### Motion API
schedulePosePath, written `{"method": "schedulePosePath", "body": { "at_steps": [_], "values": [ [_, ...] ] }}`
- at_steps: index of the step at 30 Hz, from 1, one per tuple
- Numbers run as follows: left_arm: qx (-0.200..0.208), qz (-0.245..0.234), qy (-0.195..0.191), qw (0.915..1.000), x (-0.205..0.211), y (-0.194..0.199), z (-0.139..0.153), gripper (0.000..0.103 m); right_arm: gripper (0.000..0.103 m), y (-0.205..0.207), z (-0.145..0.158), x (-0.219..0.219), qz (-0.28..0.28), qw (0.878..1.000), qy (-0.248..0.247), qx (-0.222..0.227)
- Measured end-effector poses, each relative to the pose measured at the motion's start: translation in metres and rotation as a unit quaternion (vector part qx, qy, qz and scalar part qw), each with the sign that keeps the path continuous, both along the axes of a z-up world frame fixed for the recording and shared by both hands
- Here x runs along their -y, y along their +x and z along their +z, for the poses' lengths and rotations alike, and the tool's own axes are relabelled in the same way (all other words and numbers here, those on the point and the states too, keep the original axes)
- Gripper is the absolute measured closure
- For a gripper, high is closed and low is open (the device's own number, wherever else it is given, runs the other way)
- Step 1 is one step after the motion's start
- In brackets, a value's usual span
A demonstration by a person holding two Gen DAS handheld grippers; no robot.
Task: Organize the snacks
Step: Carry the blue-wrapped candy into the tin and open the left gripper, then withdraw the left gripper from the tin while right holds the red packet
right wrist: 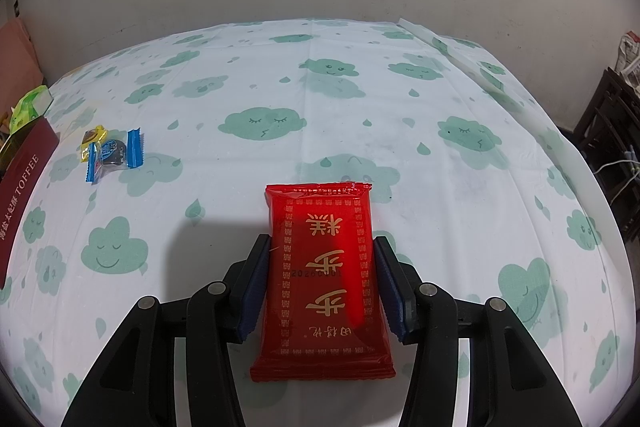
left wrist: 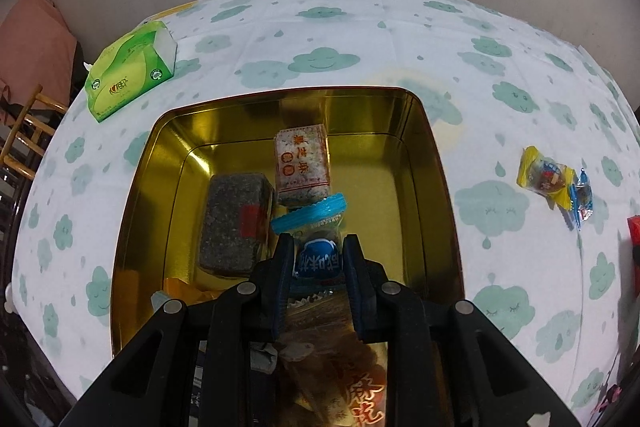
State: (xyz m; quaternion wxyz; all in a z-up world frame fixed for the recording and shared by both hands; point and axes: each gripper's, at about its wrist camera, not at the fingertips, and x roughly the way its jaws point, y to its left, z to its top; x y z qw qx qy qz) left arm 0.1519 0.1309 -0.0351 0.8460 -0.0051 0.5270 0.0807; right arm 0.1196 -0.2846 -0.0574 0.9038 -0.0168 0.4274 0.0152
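In the left wrist view my left gripper [left wrist: 318, 251] is shut on a blue-wrapped candy [left wrist: 316, 247] and holds it over the open gold tin [left wrist: 424, 147]. In the tin lie a dark grey sesame bar [left wrist: 234, 223], a white-wrapped bar with red print [left wrist: 302, 165] and orange-wrapped snacks [left wrist: 352, 387] under the gripper. In the right wrist view my right gripper [right wrist: 320, 255] has its pads against both sides of a red packet with gold print [right wrist: 324, 279] that lies on the tablecloth. A yellow candy [right wrist: 93, 139] and a blue candy [right wrist: 114, 153] lie at the left.
The table has a white cloth with green clouds [right wrist: 320, 87]. A green tissue pack [left wrist: 130, 71] lies at the far left. The same loose yellow and blue candies [left wrist: 554, 183] lie right of the tin. The tin's dark red outer side, marked TOFFEE [right wrist: 24, 195], shows at the left.
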Motion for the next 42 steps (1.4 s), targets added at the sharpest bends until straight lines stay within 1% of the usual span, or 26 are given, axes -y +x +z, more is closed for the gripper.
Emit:
{"method": "schedulePosePath", "body": {
  "at_steps": [6, 12, 17, 19, 23, 29, 32, 36, 38, 42],
  "values": [
    [0.001, 0.005, 0.001, 1.0, -0.008, -0.002, 0.0, 0.072, 0.051, 0.0, 0.0, 0.0, 0.0, 1.0, 0.0, 0.0],
    [0.005, 0.002, 0.0, 1.0, -0.009, -0.005, 0.001, 0.07, 0.051, 0.0, 0.0, 0.0, 0.0, 1.0, 0.0, 0.0],
    [0.018, -0.009, 0.002, 0.9998, -0.003, -0.009, 0.009, 0.055, 0.05, 0.0, 0.0, 0.001, 0.0, 1.0, 0.0, 0.0],
    [0.025, -0.017, 0.006, 0.9995, 0.001, -0.012, 0.015, 0.053, 0.05, 0.0, 0.0, 0.001, -0.001, 1.0, 0.0, 0.0],
    [0.038, -0.024, 0.003, 0.999, 0.005, -0.018, 0.027, 0.047, 0.05, 0.0, 0.0, 0.001, -0.001, 1.0, -0.001, 0.0],
    [0.062, -0.022, -0.007, 0.9978, 0.007, -0.039, 0.048, 0.042, 0.05, 0.0, 0.0, 0.001, -0.001, 1.0, 0.0, 0.0],
    [0.069, -0.013, -0.012, 0.9975, 0.003, -0.051, 0.054, 0.041, 0.05, 0.0, 0.0, 0.001, -0.001, 1.0, 0.0, 0.0],
    [0.071, 0.001, -0.014, 0.9974, -0.004, -0.069, 0.056, 0.041, 0.05, 0.0, 0.0, 0.001, -0.001, 1.0, -0.001, 0.0],
    [0.073, 0.007, -0.022, 0.9971, -0.01, -0.078, 0.056, 0.041, 0.051, 0.0, 0.0, 0.0, -0.001, 1.0, -0.001, 0.0],
    [0.074, 0.017, -0.025, 0.9968, -0.018, -0.091, 0.055, 0.039, 0.054, -0.001, -0.001, 0.001, -0.002, 1.0, -0.002, -0.001]
  ]
}}
